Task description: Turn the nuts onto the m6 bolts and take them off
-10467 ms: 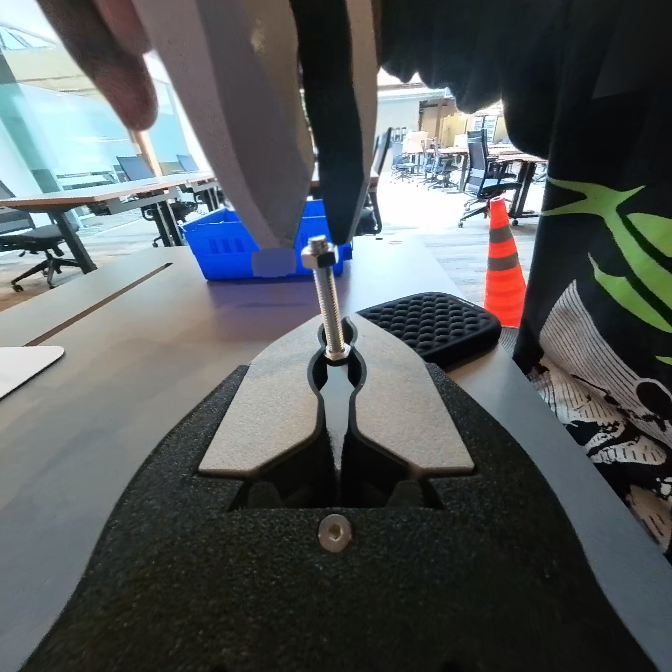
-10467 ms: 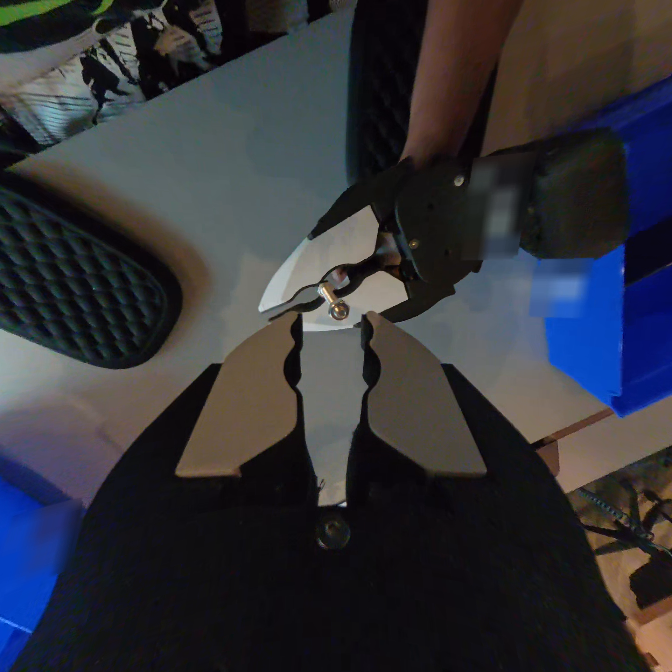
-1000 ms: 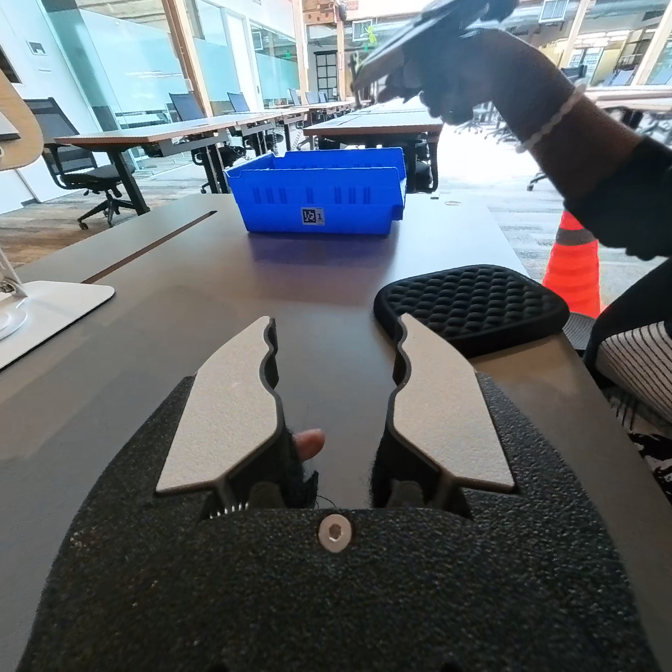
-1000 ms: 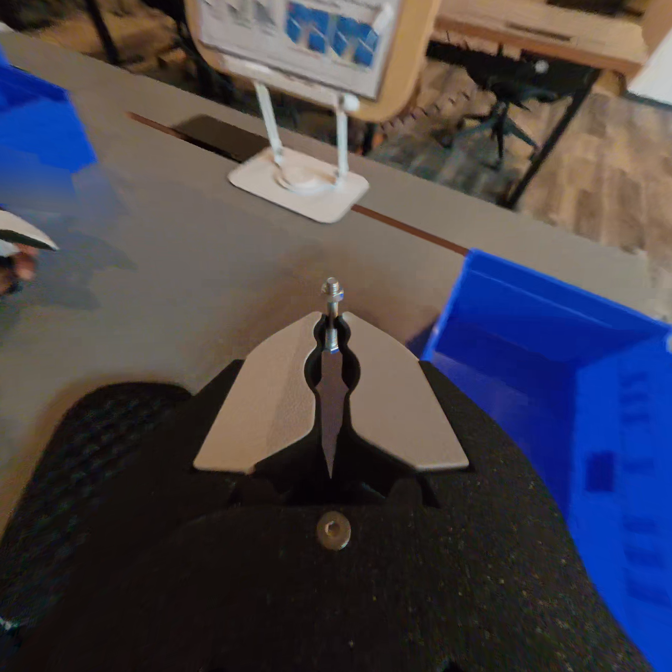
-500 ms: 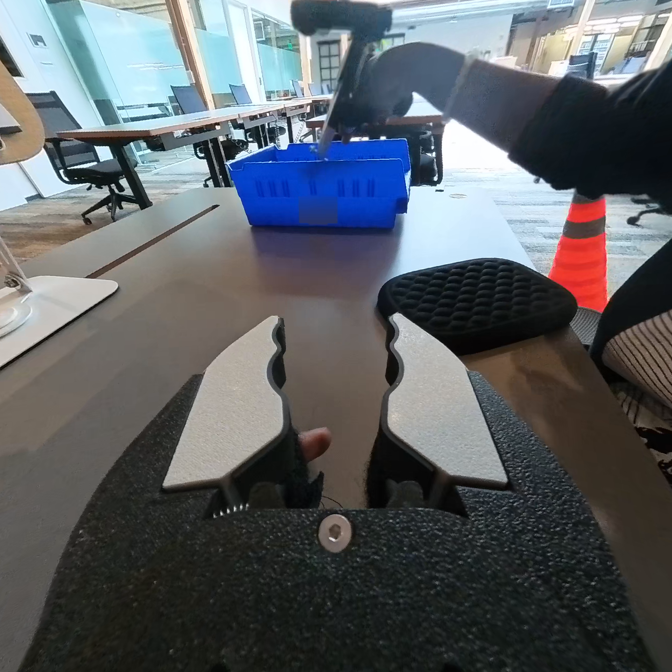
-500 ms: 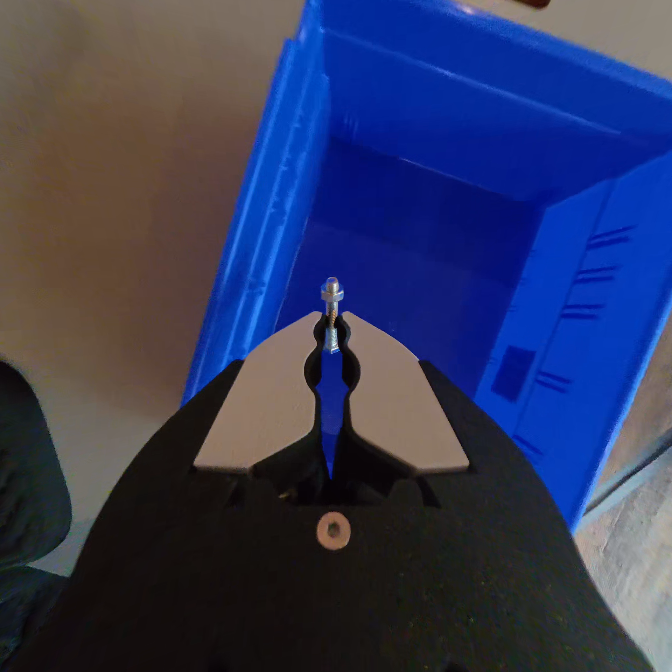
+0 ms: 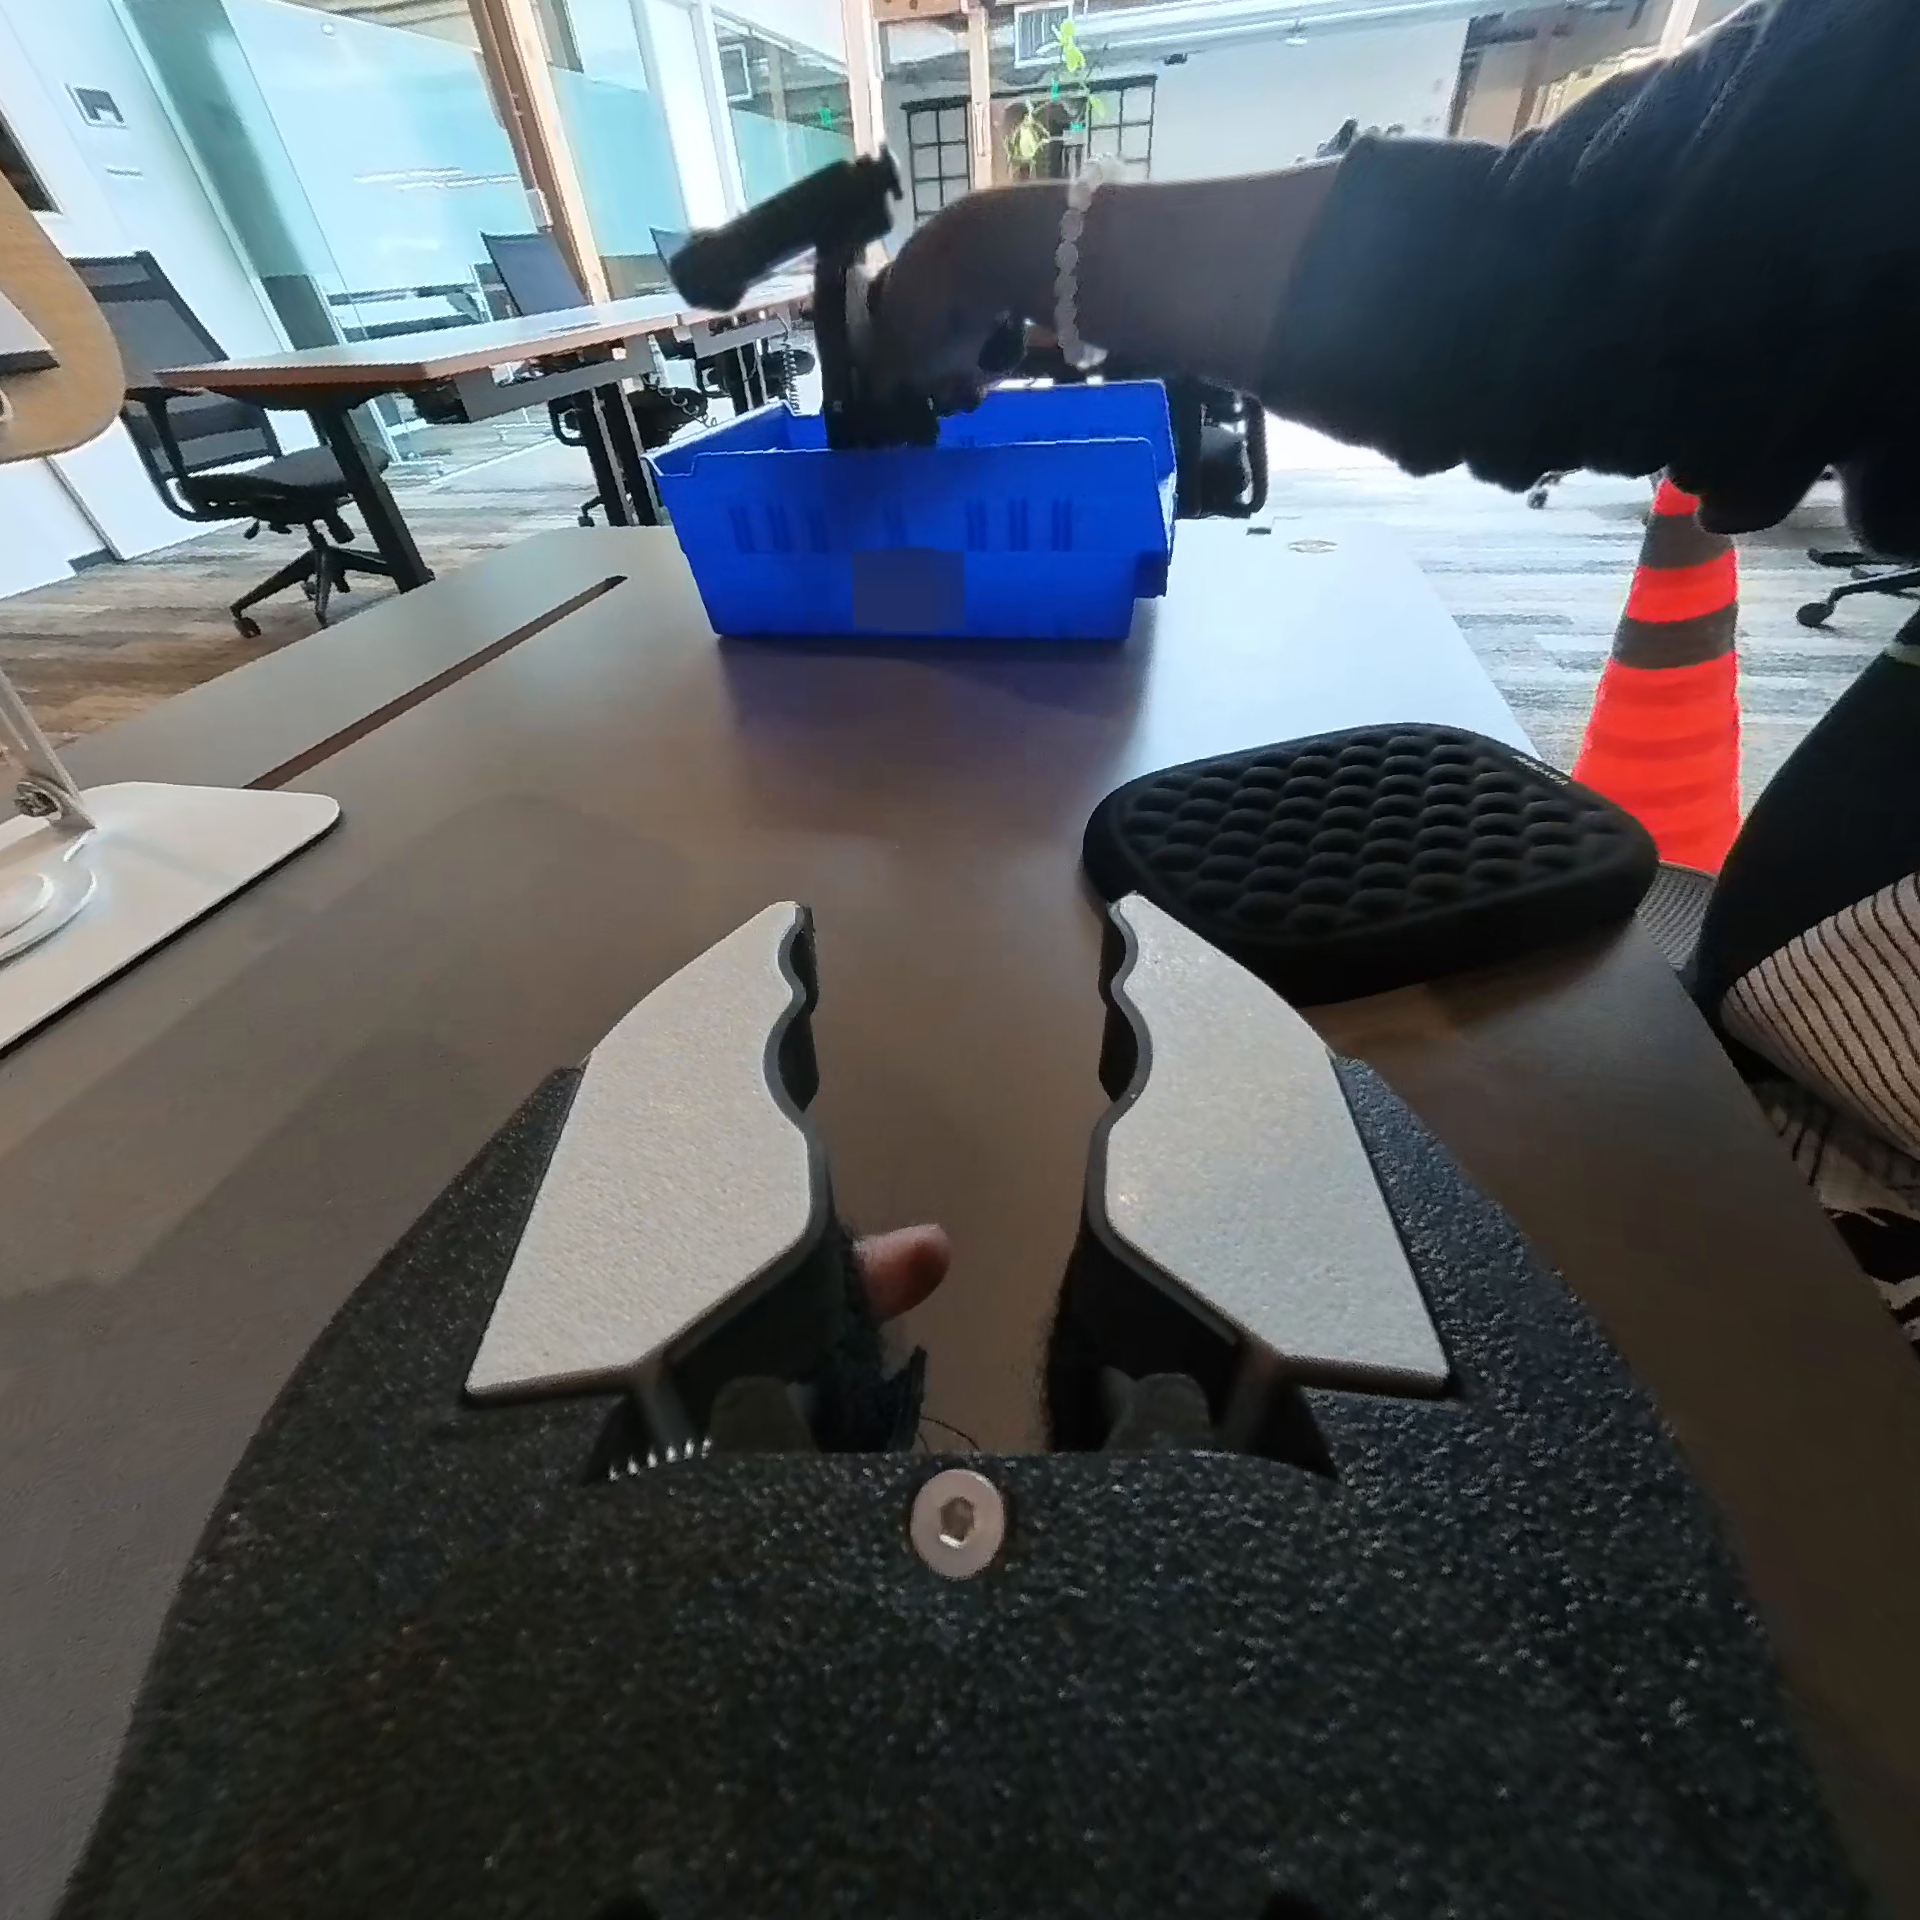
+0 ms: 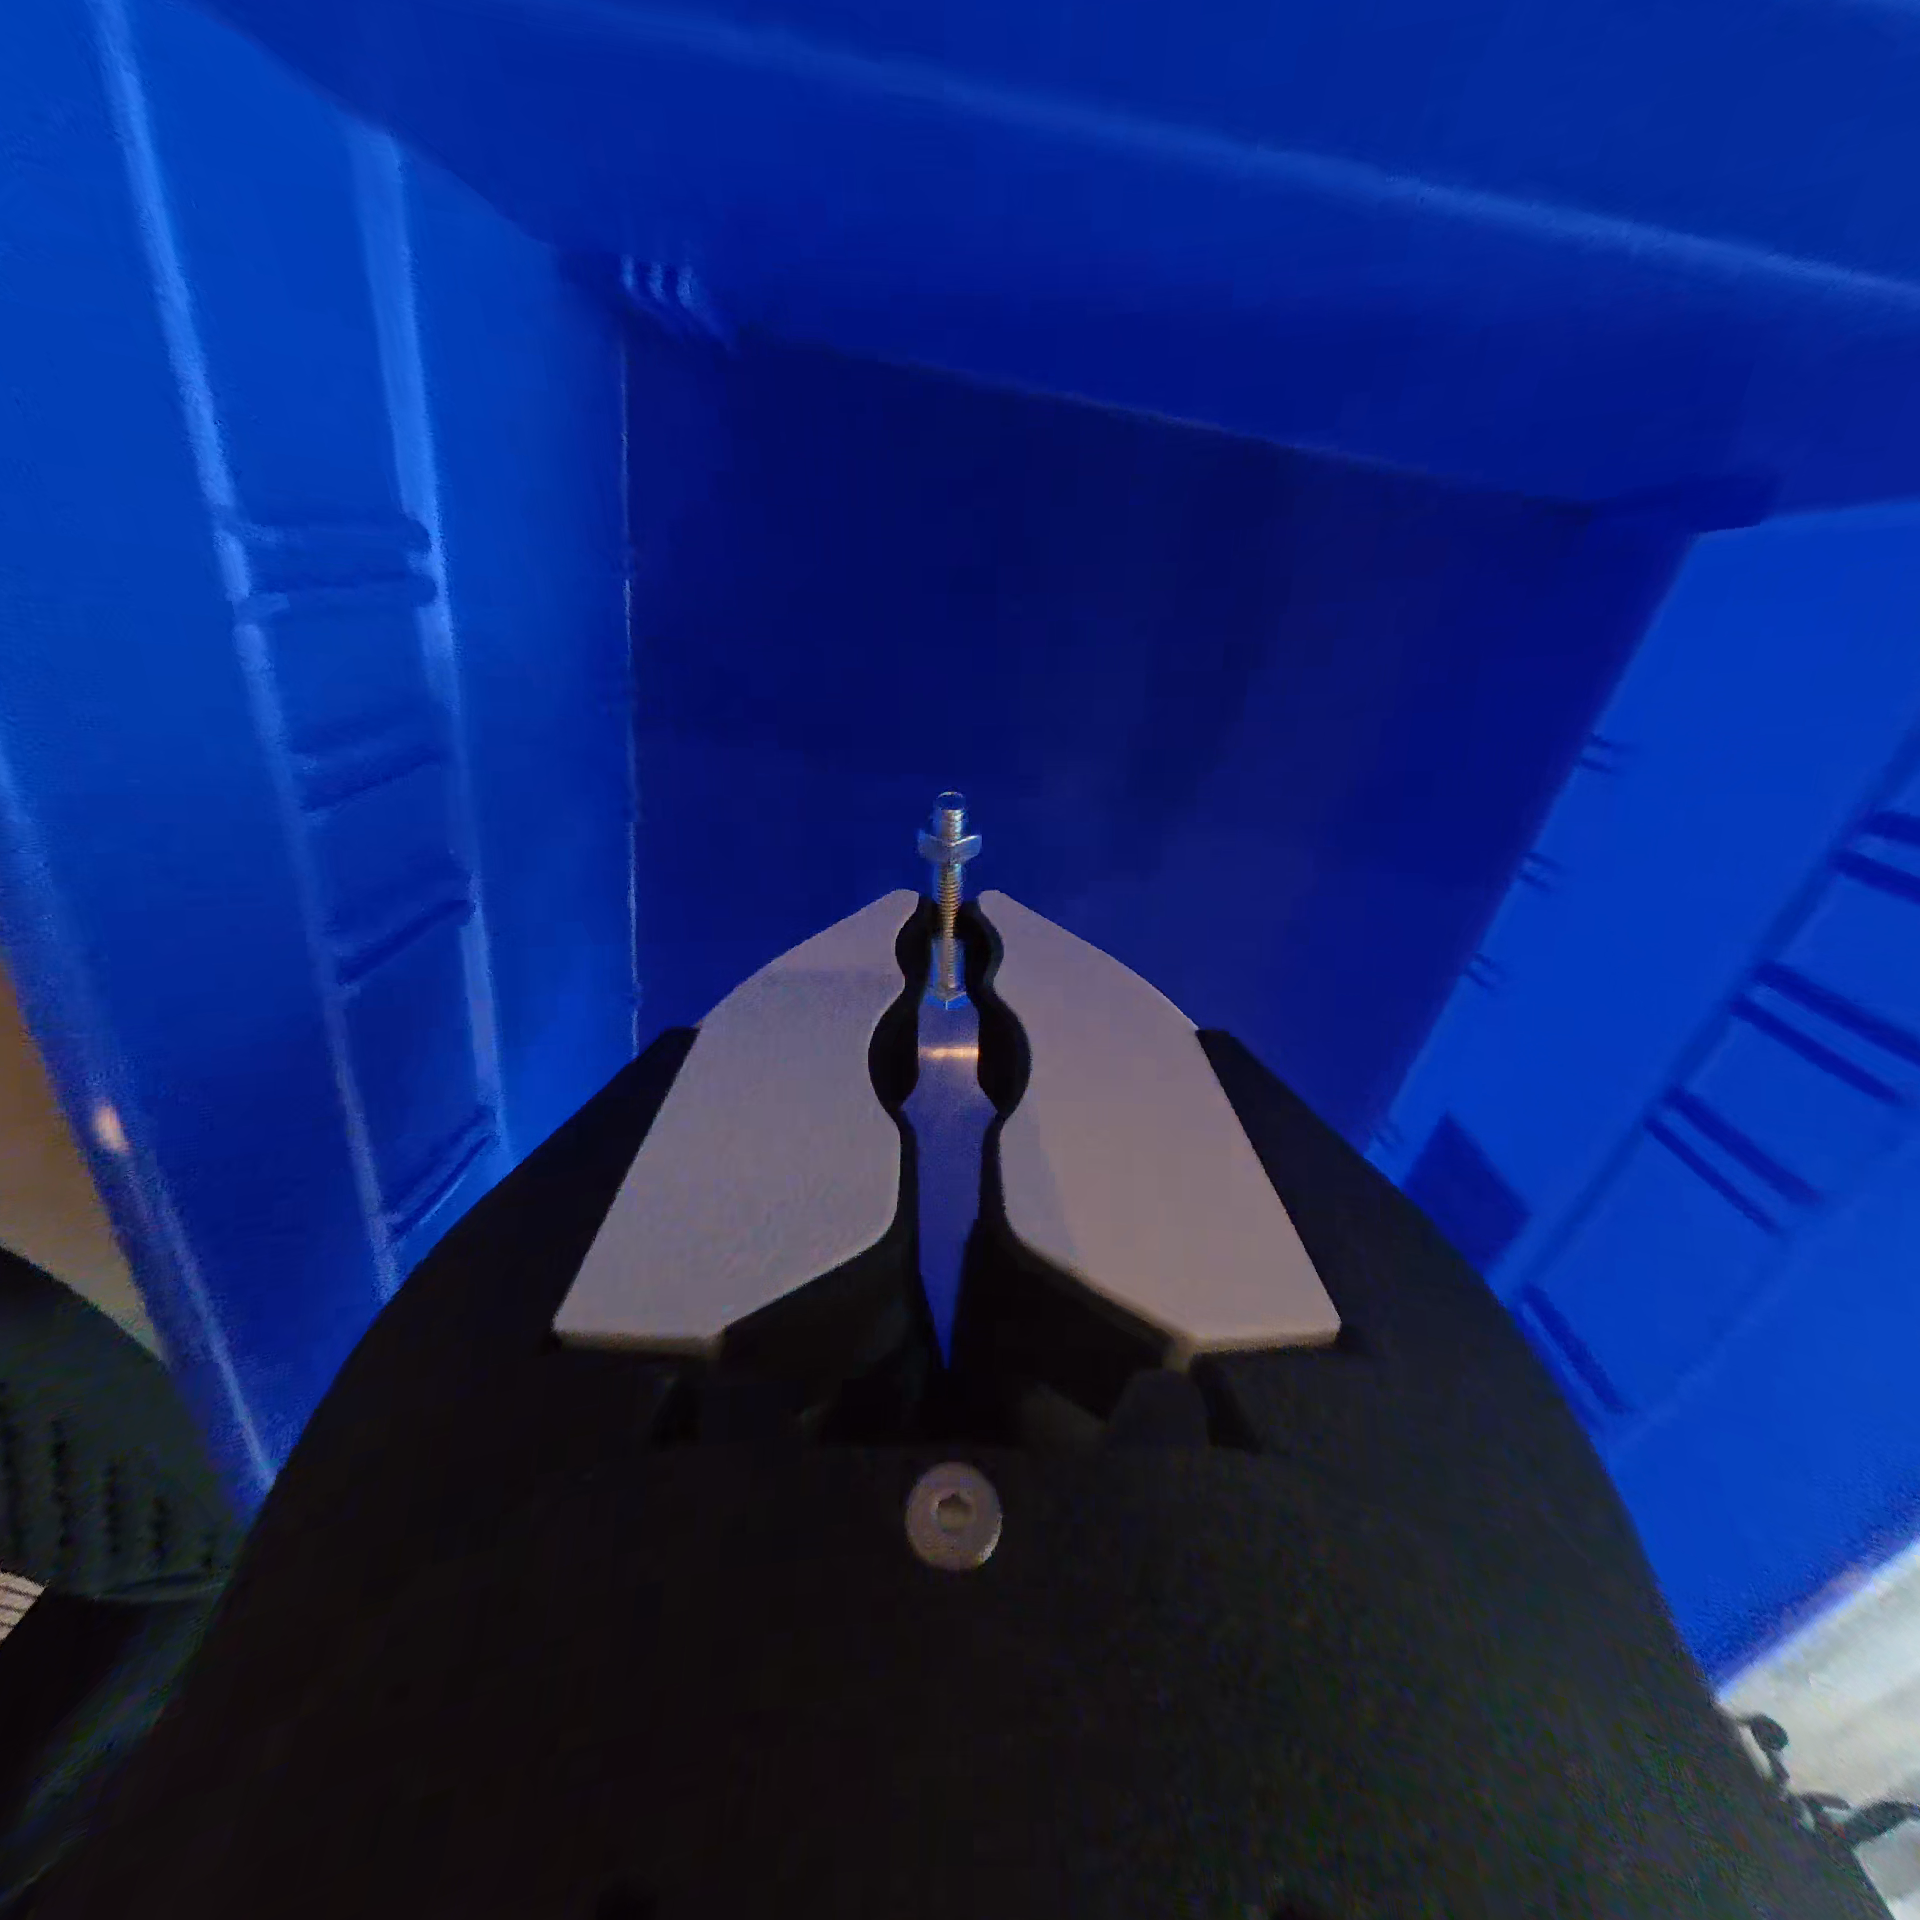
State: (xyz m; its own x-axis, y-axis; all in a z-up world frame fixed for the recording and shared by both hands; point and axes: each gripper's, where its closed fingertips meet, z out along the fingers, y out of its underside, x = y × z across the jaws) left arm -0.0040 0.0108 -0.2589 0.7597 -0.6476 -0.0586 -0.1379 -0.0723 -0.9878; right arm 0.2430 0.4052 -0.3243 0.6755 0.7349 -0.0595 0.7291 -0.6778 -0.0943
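bolt (image 8: pixel 948 935) with its nut (image 8: pixel 948 844) near the far tip sits in my right gripper (image 8: pixel 948 914). my two pads are clenched on its shaft, close to the head. it points down into the blue bin (image 8: pixel 1143 623), and i can see only blue walls and floor around it. no other bolts show in there.

my left gripper (image 7: pixel 956 935) is spread wide with nothing in it. it hangs over the dark table (image 7: pixel 623 831), near the black bumpy pad (image 7: pixel 1371 842) and well away from the bin.

what could go wrong? i think the bolt could bump the bin floor and tip in my grip if i go too low. if i let go from too high, it could bounce.
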